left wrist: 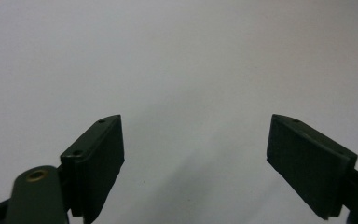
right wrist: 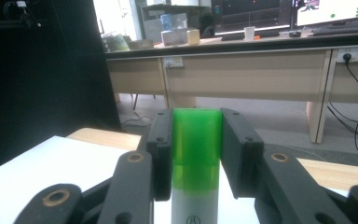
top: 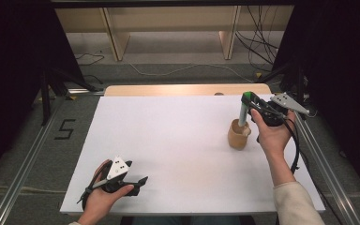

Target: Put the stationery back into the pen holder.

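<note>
While the green-capped tube (top: pixel 244 108) is being held upright over the wooden cup (top: pixel 238 134), these lines are being kept:

Step in hand: the tube is being lowered into, or lifted out of, the cup; which of the two cannot be told.
Right gripper (right wrist: pixel 196 154): its jaws are being clamped on the tube's green cap (right wrist: pixel 196 149), one pad on each side.
Left gripper (left wrist: pixel 193 163): its jaws are being held wide apart with nothing between them, low over the white table board (top: pixel 178 154) near the front left corner.
Place of the tube: its lower end is sitting at the cup's mouth, at the right rear of the board.
Doing it well: the tube is best being kept vertical and moved straight along its axis, so that the light cup is not being tipped by a sideways drag on its rim.
Tube: a slim round cylinder, pale grey-white body, glossy translucent green cap, smooth plastic by the look.
Cup: small, rounded, matte tan wood.
Board: flat, matte white.
</note>
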Available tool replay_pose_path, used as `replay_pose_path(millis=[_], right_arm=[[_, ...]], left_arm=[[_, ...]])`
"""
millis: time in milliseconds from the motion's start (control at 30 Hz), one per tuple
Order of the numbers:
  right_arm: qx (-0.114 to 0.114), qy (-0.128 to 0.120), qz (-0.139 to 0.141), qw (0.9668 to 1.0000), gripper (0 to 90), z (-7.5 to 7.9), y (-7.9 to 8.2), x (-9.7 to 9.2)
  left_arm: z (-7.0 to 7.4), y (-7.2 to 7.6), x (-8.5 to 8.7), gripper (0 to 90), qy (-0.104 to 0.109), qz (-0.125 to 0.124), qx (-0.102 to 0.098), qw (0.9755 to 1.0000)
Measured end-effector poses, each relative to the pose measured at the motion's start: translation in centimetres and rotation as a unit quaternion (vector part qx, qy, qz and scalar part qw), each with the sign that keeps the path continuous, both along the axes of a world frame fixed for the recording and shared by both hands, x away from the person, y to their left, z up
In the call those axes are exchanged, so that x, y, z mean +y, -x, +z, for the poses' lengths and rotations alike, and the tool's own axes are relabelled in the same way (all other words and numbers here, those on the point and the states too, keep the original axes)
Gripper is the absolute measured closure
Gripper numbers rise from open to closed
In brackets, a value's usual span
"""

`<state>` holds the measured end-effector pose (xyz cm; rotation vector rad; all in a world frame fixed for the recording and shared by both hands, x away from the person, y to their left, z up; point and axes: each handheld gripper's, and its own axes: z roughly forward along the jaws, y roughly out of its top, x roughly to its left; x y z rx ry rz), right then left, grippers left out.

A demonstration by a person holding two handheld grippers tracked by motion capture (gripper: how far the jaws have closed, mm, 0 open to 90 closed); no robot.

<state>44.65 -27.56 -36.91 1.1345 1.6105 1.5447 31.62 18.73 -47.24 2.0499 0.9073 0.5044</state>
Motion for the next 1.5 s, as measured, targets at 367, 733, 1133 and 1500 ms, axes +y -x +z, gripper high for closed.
replay_pose_path(millis=[367,733,1133,1500], right_arm=[[-0.002,0.001,-0.002,1.0000,67.3,-0.3,-0.3,0.2],[0.007,0.008,-0.005,0.9999,67.3,-1.4,-0.6,0.3],[0.014,0.015,-0.007,0.9998,67.3,-1.8,-0.8,0.3],[0.022,0.027,-0.009,0.9994,67.3,-2.2,-0.9,0.3]], left_arm=[[0.0,0.0,0.0,18.9,0.001,0.000,0.000,1.0000],[0.0,0.0,0.0,18.9,0.001,-0.001,0.001,1.0000],[0.0,0.0,0.0,18.8,0.001,-0.001,0.001,1.0000],[0.0,0.0,0.0,18.9,0.001,-0.001,0.000,1.0000]])
